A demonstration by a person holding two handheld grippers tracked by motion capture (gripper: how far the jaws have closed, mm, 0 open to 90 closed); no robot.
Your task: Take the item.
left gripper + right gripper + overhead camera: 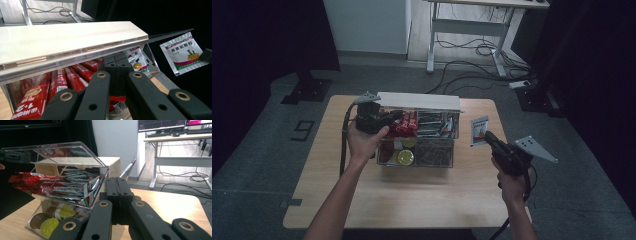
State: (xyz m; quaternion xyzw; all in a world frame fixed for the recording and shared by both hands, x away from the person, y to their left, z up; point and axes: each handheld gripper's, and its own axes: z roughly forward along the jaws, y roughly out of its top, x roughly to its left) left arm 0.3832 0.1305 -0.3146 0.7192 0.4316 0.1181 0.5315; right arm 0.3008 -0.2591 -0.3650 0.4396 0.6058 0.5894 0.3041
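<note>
Carefully we prop the lid [67, 153] with the closed left gripper [388, 119] (right gripper [488, 136] also closed, empty), approaching the sachet [479, 130] near the table's [412, 200] right edge.

bare forearms, no sleeves. left gripper [393, 118] and right gripper [488, 136]: black jaws with brass-ringed screw holes, grey three-cornered plates behind, black cables trailing.

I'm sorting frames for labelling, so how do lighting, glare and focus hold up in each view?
High view: dim overall, black curtains at both sides, the clear box low in contrast. Left gripper view: the white lid bright, the red sachets readable, the near jaws soft. Right gripper view: well lit, reflections on the clear lid panel, sachet print slightly blurred.
</note>
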